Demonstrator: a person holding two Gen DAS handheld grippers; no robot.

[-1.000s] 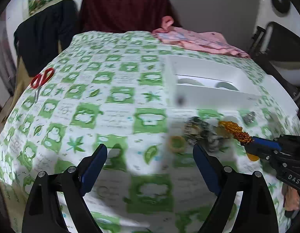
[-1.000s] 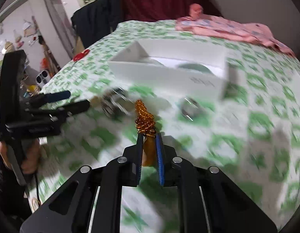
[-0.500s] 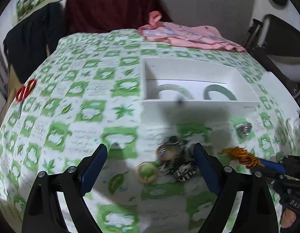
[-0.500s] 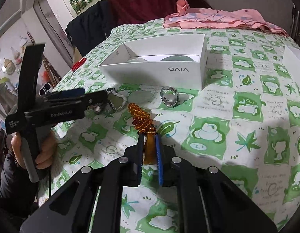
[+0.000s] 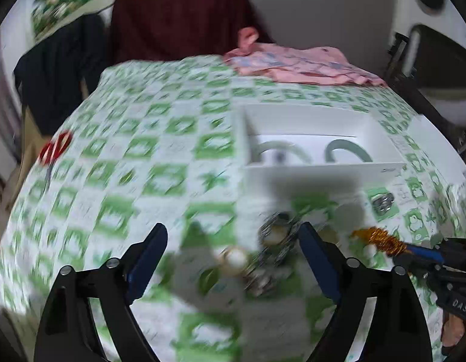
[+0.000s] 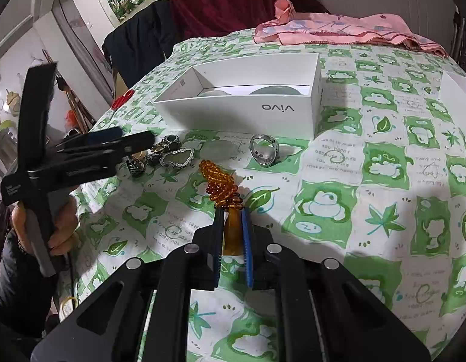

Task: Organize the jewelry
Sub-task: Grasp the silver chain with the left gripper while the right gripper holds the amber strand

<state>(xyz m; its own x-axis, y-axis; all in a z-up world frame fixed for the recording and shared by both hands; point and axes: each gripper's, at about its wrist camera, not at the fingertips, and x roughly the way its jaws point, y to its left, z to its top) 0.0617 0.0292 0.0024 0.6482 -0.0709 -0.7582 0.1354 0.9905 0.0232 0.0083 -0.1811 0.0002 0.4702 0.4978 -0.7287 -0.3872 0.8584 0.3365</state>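
Left gripper (image 5: 233, 247): jaws spread wide, holding nothing, hovering over the cluster of rings and pendants (image 6: 160, 157) that lies directly below and between its fingers on the green-checked cloth (image 6: 384, 157). Right gripper (image 6: 233, 211): jaws closed on the amber bead bracelet (image 6: 221, 184), whose bunched length runs forward from the fingertips, away from the holder. Silver ring (image 6: 263, 150): just ahead and slightly right of the beads. White box (image 6: 251, 105): beyond the ring, open side up, long axis crosswise to the right gripper, jade bangles (image 5: 344, 150) inside. Judged: the right gripper is nearer the box; the drop lies straight ahead.
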